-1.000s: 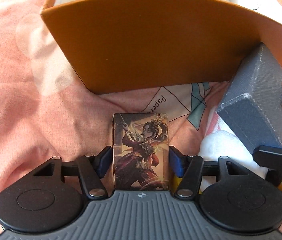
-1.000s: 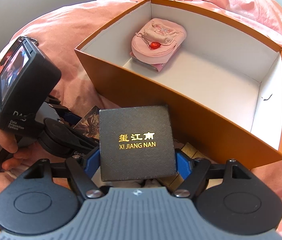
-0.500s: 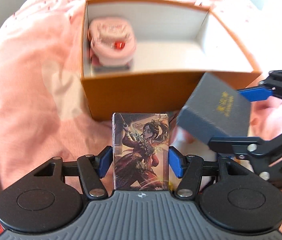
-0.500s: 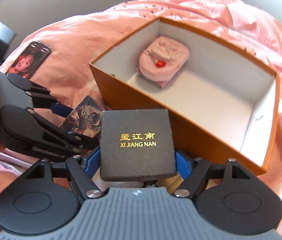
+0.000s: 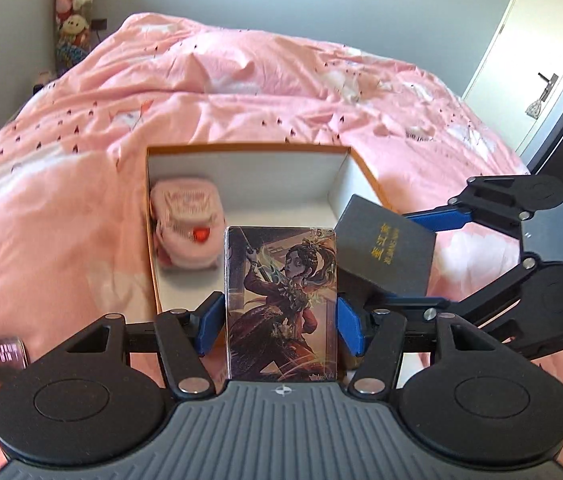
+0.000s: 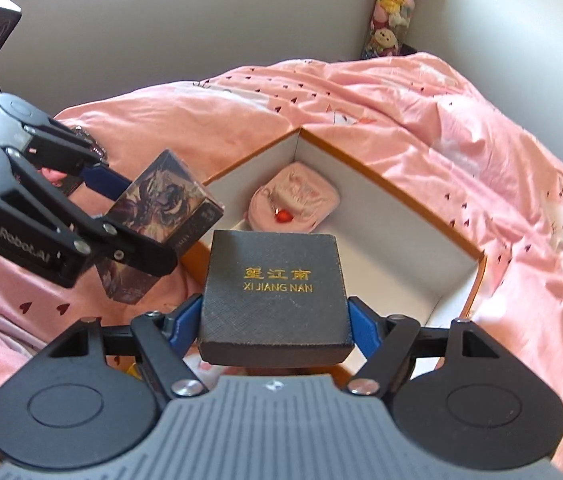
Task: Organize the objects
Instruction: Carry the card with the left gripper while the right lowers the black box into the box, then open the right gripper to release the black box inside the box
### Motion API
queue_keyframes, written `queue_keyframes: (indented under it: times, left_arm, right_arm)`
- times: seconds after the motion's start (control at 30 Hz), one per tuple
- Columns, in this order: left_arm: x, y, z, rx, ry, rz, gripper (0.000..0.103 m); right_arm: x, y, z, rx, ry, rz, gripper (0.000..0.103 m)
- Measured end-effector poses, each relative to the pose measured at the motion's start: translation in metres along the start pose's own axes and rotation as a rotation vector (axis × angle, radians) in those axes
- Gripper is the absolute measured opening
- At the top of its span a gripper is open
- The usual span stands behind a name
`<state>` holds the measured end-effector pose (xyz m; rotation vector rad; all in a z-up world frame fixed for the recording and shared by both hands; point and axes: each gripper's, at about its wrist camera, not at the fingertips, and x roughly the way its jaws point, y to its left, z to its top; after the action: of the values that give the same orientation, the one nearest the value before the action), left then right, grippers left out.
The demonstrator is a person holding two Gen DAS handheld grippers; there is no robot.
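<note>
The card box [image 5: 280, 304] with the warrior artwork is sitting clamped between the blue pads of my left gripper [image 5: 280, 320], held above the near edge of the orange storage box [image 6: 477, 276]. My right gripper [image 6: 275, 320] is squeezing the dark jewelry box [image 6: 275, 292] lettered "XI JIANG NAN", just beside it. I am seeing a pink pouch [image 6: 293, 204] lying inside, on the pink bedspread [image 5: 81, 208].

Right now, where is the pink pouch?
The pink pouch lies inside the orange box, in its far corner, beyond the held black case.
</note>
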<state>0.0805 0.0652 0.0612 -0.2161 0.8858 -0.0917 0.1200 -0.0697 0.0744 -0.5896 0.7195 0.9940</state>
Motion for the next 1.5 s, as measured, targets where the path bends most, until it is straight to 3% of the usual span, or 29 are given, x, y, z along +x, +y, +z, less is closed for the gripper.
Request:
queue_keyframes:
  times: [0.33,0.47,0.7,0.9,1.3,1.37,1.5]
  left_arm:
    - [0.040,0.038,0.068,0.019,0.037,0.031,0.068]
    - [0.069,0.050,0.083,0.018,0.078,0.044,0.068]
    - [0.090,0.053,0.087,0.034,0.105,0.046,0.068]
    - [0.101,0.055,0.086,0.040,0.127,0.047,0.068]
    - [0.106,0.061,0.079,-0.004,0.146,0.032,0.068]
    - [0.104,0.063,0.077,-0.020,0.142,0.024,0.068]
    - [0.101,0.065,0.074,-0.050,0.137,0.013,0.068]
  right_arm:
    - [0.050,-0.034,0.042,-0.085,0.034,0.063,0.076]
    - [0.098,-0.052,0.055,-0.054,0.139,0.167,0.076]
    - [0.174,-0.089,0.052,0.262,0.355,0.293,0.077]
    - [0.209,-0.081,0.034,0.376,0.470,0.336,0.077]
    - [0.218,-0.069,0.021,0.554,0.451,0.521,0.086]
    - [0.217,-0.070,0.019,0.573,0.431,0.517,0.079]
    - [0.219,-0.070,0.012,0.615,0.420,0.525,0.047]
